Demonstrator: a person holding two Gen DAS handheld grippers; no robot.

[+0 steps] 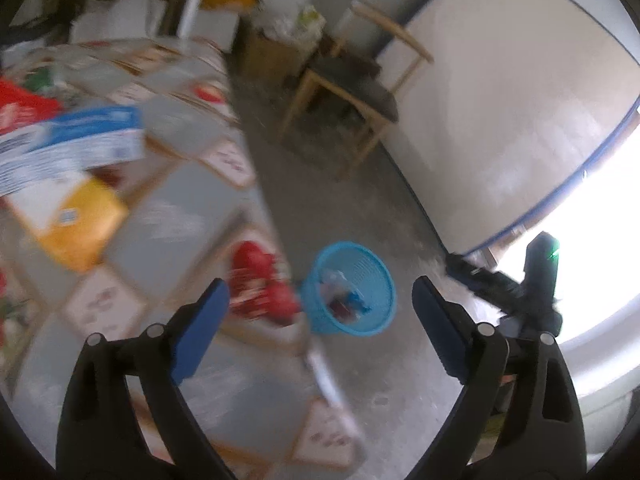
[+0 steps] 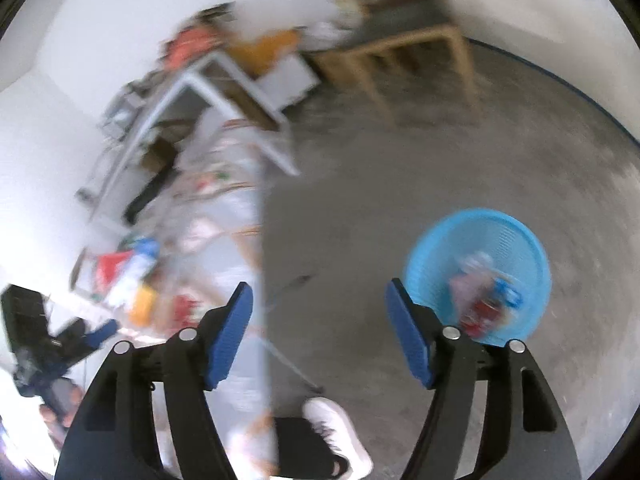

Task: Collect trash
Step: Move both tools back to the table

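Observation:
A blue plastic basket (image 1: 349,289) stands on the grey floor beside the table, with several wrappers inside. It also shows in the right wrist view (image 2: 480,272). A red crumpled wrapper (image 1: 260,280) lies on the table (image 1: 180,216) near its edge, just ahead of my left gripper (image 1: 320,304), which is open and empty. A yellow packet (image 1: 80,220) and a blue-and-white box (image 1: 72,140) lie further left on the table. My right gripper (image 2: 320,312) is open and empty, above the table edge and floor. The right gripper also shows in the left wrist view (image 1: 500,280).
A wooden chair (image 1: 352,92) stands on the floor by the white wall. Boxes and bags are piled at the far end (image 1: 280,32). A white metal frame (image 2: 224,92) leans past the table. A white shoe (image 2: 340,436) is on the floor below. Both views are blurred.

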